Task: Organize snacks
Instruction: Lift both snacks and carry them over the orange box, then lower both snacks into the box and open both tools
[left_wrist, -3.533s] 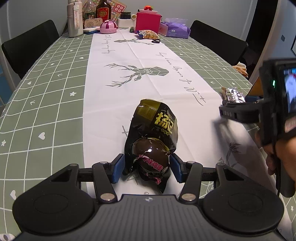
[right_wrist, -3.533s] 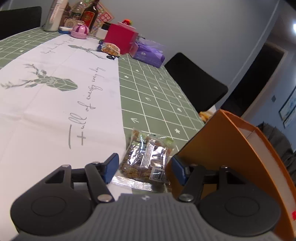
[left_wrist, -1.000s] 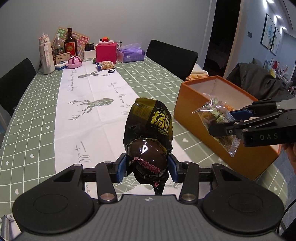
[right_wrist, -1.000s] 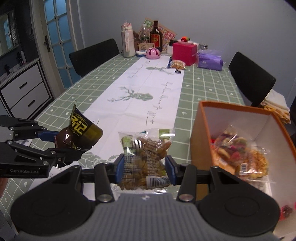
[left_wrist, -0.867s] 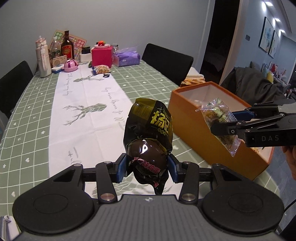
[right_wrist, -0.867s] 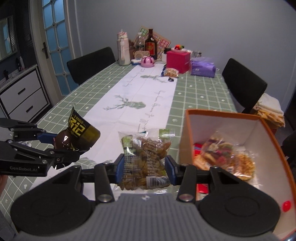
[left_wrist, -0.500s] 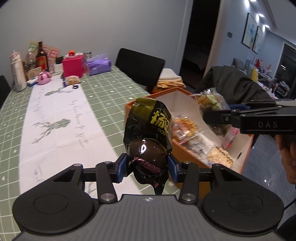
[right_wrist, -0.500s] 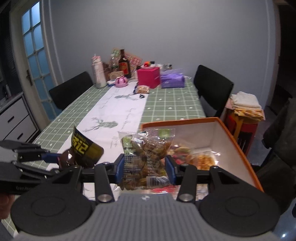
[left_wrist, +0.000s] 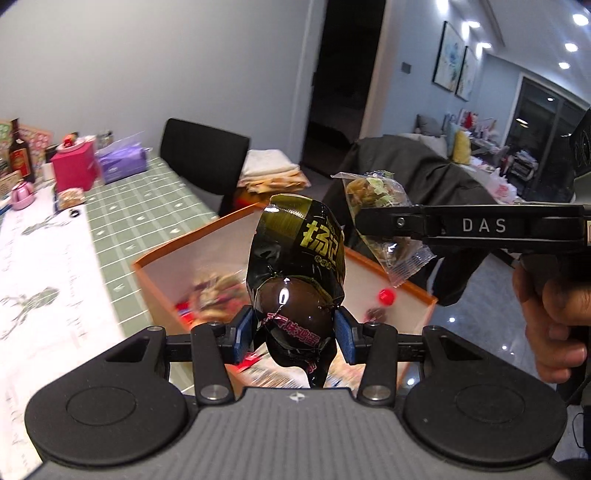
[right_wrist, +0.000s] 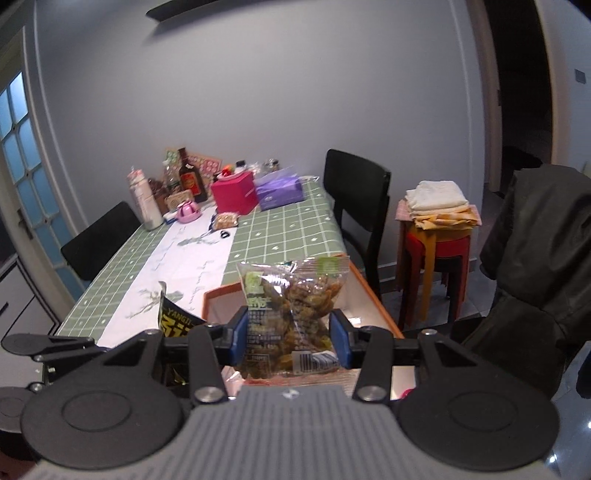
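Observation:
My left gripper (left_wrist: 294, 334) is shut on a black and gold egg snack pack (left_wrist: 299, 273), held in the air over the open orange box (left_wrist: 170, 254). The box holds several snack packets (left_wrist: 216, 291). My right gripper (right_wrist: 289, 338) is shut on a clear bag of raisins and nuts (right_wrist: 291, 306), also above the orange box (right_wrist: 373, 295). In the left wrist view the right gripper (left_wrist: 373, 221) comes in from the right with that clear bag (left_wrist: 380, 206), just right of the black pack. The black pack (right_wrist: 175, 319) shows at lower left in the right wrist view.
The green checked table (right_wrist: 280, 229) carries a white runner (right_wrist: 184, 266), a pink box (right_wrist: 234, 192), a purple tissue pack (right_wrist: 279, 192) and bottles (right_wrist: 190, 179) at its far end. Black chairs (right_wrist: 356, 192) flank it. Stacked stools with folded cloths (right_wrist: 436, 221) and a draped dark jacket (right_wrist: 535, 277) stand right.
Both grippers have swung right and risen with their packs, from beside the orange box to above its opening. The grips have not changed.

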